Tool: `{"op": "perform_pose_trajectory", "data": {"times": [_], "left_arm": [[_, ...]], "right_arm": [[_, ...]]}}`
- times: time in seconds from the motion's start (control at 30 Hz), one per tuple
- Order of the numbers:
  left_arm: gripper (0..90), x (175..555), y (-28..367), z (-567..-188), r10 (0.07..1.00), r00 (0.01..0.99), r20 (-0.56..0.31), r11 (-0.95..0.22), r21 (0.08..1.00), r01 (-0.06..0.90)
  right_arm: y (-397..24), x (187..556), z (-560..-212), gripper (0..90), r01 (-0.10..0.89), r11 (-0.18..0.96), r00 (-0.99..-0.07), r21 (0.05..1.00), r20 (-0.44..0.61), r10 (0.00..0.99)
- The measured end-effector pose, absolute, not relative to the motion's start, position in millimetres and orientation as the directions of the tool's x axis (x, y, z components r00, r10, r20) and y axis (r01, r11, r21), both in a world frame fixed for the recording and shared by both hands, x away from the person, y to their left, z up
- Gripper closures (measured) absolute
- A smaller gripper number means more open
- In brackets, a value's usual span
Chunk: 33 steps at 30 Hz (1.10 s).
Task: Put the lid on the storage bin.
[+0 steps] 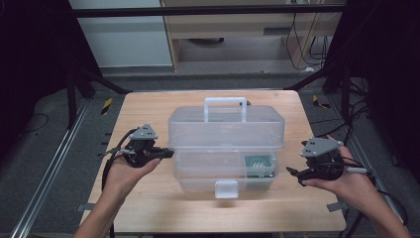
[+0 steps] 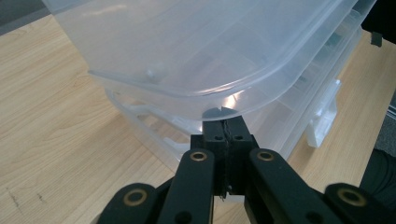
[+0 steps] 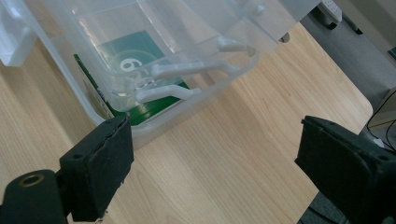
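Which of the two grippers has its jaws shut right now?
The left gripper: its two black jaws are pressed together, tips right at the rim of the clear plastic box's lid. The right gripper stands wide open over bare table.

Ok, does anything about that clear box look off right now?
Yes: the clear box's lid sits raised and shifted back instead of closed, with the front latch hanging free. The shut left tongs sit at the lid's rim.
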<state>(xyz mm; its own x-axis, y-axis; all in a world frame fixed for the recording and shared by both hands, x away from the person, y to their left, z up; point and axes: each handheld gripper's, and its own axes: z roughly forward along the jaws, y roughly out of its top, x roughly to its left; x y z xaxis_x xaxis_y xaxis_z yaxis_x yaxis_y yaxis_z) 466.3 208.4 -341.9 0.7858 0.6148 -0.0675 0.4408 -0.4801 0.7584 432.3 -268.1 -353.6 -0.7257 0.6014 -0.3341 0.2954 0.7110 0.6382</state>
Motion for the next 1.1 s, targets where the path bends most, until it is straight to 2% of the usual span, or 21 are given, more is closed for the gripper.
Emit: {"op": "perform_pose_trajectory", "data": {"times": [1.1], "left_arm": [[90.0,458.0,218.6,-370.2,0.619,0.774,-0.129,-0.428,0.772,0.471]], "right_arm": [[-275.8,447.9,-375.5,11.3,0.348,0.691,-0.692,0.633,-0.323,0.645]]}}
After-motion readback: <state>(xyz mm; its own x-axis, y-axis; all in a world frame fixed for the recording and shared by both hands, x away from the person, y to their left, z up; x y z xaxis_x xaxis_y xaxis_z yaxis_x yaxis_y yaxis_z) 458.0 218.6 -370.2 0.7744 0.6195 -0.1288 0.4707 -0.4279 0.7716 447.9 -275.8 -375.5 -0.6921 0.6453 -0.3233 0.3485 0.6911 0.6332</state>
